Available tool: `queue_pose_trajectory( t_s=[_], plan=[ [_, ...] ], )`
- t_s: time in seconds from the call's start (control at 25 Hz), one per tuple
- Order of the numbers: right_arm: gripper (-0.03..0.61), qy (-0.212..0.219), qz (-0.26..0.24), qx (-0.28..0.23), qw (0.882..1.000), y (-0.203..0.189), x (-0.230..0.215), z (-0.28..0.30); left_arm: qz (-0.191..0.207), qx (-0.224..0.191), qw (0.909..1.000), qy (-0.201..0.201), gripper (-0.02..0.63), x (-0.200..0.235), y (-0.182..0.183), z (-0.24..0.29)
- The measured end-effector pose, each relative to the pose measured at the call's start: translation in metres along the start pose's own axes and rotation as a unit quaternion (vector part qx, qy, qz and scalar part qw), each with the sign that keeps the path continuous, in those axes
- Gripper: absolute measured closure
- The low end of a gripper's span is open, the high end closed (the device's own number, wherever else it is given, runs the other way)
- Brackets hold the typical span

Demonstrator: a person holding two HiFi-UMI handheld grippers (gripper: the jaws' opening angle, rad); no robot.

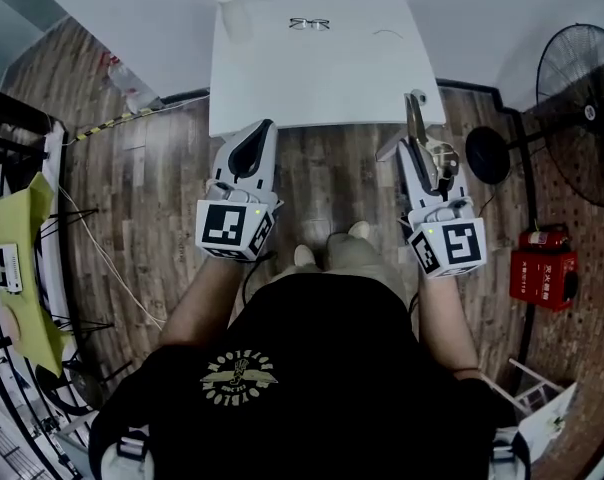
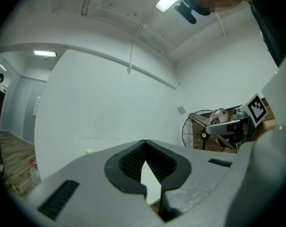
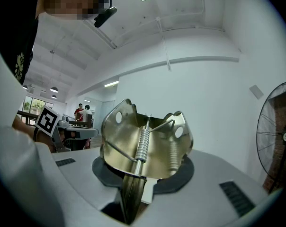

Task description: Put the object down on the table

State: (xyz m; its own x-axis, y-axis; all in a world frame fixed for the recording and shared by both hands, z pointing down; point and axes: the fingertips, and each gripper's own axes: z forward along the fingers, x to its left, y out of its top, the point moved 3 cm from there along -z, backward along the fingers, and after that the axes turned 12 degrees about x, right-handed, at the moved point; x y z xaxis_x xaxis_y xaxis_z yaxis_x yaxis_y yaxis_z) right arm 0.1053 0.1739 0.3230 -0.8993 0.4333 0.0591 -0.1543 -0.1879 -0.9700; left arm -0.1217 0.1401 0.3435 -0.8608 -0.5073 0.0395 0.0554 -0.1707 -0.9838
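Observation:
In the head view my right gripper [image 1: 420, 154] is shut on a shiny metal spring clip [image 1: 423, 131], held over the wooden floor just short of the white table's [image 1: 362, 78] near edge. In the right gripper view the clip [image 3: 144, 148] stands upright between the jaws, its coil spring and two holed wings facing the camera. My left gripper [image 1: 249, 151] hovers level with it at the left, also short of the table's edge. Its jaws are shut [image 2: 145, 174] with nothing between them. The clip also shows far off in the left gripper view [image 2: 221, 117].
A pair of glasses [image 1: 309, 24] and a white cup [image 1: 233, 12] lie at the table's far side. A standing fan [image 1: 585, 110] and a red box [image 1: 543, 267] are at the right. A rack with yellow cloth [image 1: 24, 258] is at the left.

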Motion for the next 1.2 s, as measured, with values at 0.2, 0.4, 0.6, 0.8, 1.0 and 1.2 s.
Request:
queue_pose_trajectory(
  t_s=[0.2, 0.4, 0.6, 0.8, 1.0, 1.2],
  plan=[
    [0.474, 0.007, 0.007, 0.007, 1.000, -0.007, -0.006, 0.010, -0.001, 0.001, 1.0000, 0.008, 0.607, 0.006, -0.001, 0.006],
    [0.474, 0.017, 0.009, 0.009, 1.000, -0.009, -0.014, 0.024, -0.004, 0.001, 0.9998, 0.020, 0.607, 0.013, 0.002, 0.013],
    [0.474, 0.026, 0.007, 0.008, 1.000, -0.005, -0.016, 0.036, -0.011, -0.002, 0.9994, 0.033, 0.607, 0.023, 0.006, 0.016],
    [0.474, 0.036, 0.005, 0.012, 0.999, -0.007, -0.021, 0.045, -0.012, -0.004, 0.9989, 0.045, 0.607, 0.027, 0.007, 0.020],
    [0.474, 0.039, 0.007, 0.015, 0.999, -0.007, -0.028, 0.053, -0.013, -0.003, 0.9987, 0.049, 0.607, 0.029, 0.006, 0.030],
    [0.474, 0.044, 0.010, 0.022, 0.999, -0.007, -0.031, 0.062, -0.017, -0.004, 0.9983, 0.055, 0.607, 0.034, 0.004, 0.034]
  ],
)
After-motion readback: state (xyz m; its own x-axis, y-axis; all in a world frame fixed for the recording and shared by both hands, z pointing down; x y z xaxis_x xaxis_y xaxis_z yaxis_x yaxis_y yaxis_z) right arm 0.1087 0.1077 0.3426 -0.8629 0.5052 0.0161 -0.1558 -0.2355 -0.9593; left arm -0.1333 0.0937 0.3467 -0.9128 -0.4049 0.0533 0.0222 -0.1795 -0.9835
